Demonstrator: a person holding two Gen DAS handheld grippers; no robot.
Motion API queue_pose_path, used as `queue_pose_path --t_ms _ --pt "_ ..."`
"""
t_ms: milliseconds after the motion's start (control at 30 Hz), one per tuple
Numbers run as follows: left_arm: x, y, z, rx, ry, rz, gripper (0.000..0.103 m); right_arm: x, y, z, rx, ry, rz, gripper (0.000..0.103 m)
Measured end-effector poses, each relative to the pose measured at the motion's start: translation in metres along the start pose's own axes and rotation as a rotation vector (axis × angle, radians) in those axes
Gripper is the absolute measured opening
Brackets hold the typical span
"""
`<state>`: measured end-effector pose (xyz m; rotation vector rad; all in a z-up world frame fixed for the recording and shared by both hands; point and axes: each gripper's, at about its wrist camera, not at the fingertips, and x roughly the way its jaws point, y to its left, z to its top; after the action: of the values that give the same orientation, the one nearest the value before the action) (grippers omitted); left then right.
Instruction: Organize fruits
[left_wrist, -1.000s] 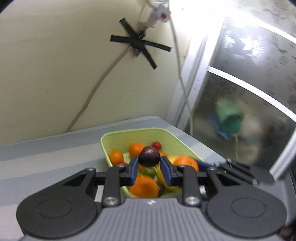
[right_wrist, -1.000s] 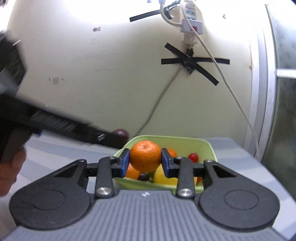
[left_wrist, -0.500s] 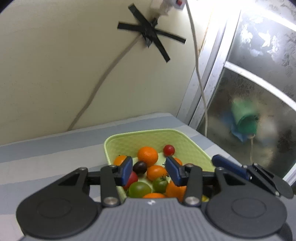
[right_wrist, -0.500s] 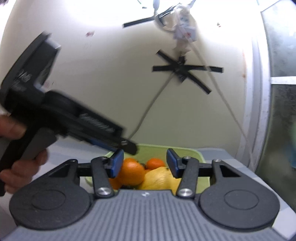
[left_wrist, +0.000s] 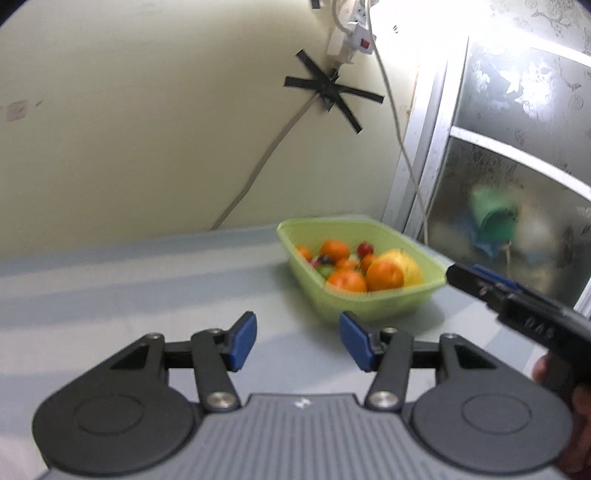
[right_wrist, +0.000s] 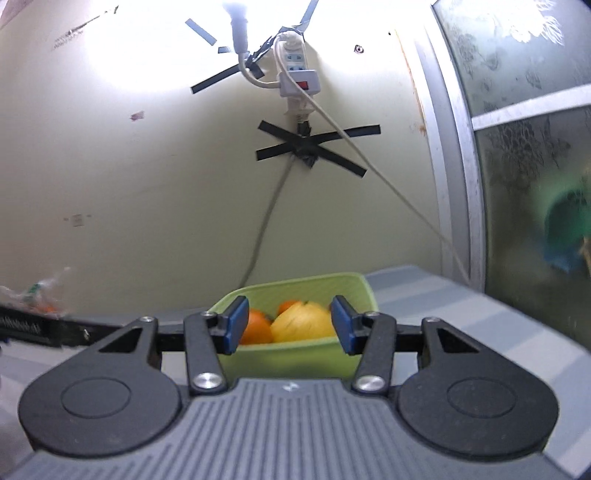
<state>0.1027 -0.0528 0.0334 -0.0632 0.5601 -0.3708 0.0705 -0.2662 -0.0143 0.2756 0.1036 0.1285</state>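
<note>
A light green basket (left_wrist: 369, 306) stands on the grey striped table near the wall and window. It holds oranges (left_wrist: 384, 275), a yellow fruit (left_wrist: 408, 266), small red and green fruits and a dark plum. My left gripper (left_wrist: 298, 341) is open and empty, well back from the basket and to its left. My right gripper (right_wrist: 288, 325) is open and empty, just in front of the basket's (right_wrist: 295, 354) near wall; an orange (right_wrist: 255, 328) and the yellow fruit (right_wrist: 303, 325) show between its fingers. The right gripper also shows at the right edge of the left wrist view (left_wrist: 517, 302).
A cream wall with a taped cable (left_wrist: 258, 173) and a power strip (right_wrist: 295, 70) rises behind the table. A frosted window (left_wrist: 517, 166) stands to the right. A clear bag with something orange (right_wrist: 44, 295) lies at the far left. The left gripper's body (right_wrist: 37, 326) shows at left.
The left gripper let the dark plum go into the basket and the right gripper let its orange go. Both opened and drew back; the left moved away to the left.
</note>
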Motion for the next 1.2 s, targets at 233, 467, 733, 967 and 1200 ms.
queue_pose_path --t_ms 233,467,733,967,1200 --pt "-0.021 0.003 -0.031 -0.035 0.028 0.046 0.055 -0.02 0.016 -0.021 0.098 0.103 0.057 0.053" --pt "-0.038 0.004 -0.047 -0.052 0.033 0.091 0.08 -0.029 0.022 -0.031 0.164 0.174 0.082 0.053" --pt "-0.056 -0.003 -0.057 -0.026 -0.016 0.221 0.103 -0.034 0.024 -0.036 0.198 0.196 0.063 0.053" --pt "-0.052 -0.005 -0.064 -0.005 0.006 0.341 0.103 -0.037 0.017 -0.038 0.233 0.191 0.068 0.053" --pt "-0.042 -0.002 -0.07 -0.004 0.059 0.457 0.103 -0.032 0.016 -0.038 0.257 0.21 0.062 0.053"
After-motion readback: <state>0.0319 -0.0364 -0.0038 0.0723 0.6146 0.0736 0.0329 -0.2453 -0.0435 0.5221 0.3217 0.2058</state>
